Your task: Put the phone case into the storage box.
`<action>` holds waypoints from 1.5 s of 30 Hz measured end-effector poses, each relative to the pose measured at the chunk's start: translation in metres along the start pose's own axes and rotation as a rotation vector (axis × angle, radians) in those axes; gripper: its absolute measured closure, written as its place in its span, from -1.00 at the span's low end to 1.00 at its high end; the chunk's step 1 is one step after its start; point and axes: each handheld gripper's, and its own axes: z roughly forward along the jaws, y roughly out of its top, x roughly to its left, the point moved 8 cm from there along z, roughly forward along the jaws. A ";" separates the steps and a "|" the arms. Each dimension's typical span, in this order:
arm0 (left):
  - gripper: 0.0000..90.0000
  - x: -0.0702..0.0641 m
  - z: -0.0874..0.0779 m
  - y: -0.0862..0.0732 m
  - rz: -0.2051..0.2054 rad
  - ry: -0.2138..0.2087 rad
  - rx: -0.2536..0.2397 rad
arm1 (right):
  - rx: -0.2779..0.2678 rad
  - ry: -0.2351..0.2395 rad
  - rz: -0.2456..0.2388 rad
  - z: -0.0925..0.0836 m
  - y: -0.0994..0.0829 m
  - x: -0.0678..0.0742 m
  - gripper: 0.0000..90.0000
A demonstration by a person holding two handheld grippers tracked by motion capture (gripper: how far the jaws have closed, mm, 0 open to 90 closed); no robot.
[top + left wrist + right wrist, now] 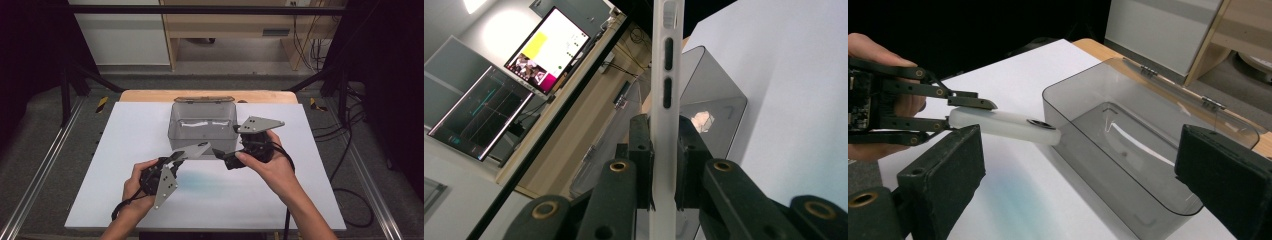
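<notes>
My left gripper is shut on one end of a flat white plastic piece with slots along its edge and a round hole. The piece juts out in the air toward a smoky clear box, its free end just short of the box's near wall. In the right gripper view the left gripper holds the white piece level, above the table. My right gripper stands open beside the box's front right corner, nothing between its pads.
The box's hinged lid lies folded back toward the far edge of the white tabletop. Two lit monitors stand off the table. Cables trail on the floor to the right.
</notes>
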 end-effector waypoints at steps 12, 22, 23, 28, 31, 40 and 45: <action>0.80 0.017 -0.002 0.003 -0.180 -0.006 0.017 | -0.096 -0.110 0.005 -0.004 0.001 -0.022 -0.80; 0.80 0.040 0.000 0.014 -0.323 -0.007 0.030 | -0.241 -0.218 -0.047 -0.015 -0.012 -0.036 -0.79; 0.80 0.042 0.000 0.015 -0.336 -0.011 0.035 | -0.244 -0.223 -0.052 -0.016 -0.014 -0.037 -0.79; 0.80 0.049 0.001 0.022 -0.382 -0.021 0.033 | -0.258 -0.245 -0.044 -0.021 -0.026 -0.043 -0.81; 0.80 0.051 0.002 0.023 -0.407 -0.032 0.036 | -0.266 -0.260 -0.022 -0.026 -0.033 -0.049 -0.81; 0.80 0.061 0.010 0.023 -0.466 -0.038 0.068 | -0.269 -0.280 0.016 -0.044 -0.067 -0.062 -0.83; 0.80 0.068 0.015 0.025 -0.530 -0.053 0.081 | -0.273 -0.290 0.030 -0.057 -0.086 -0.064 -0.84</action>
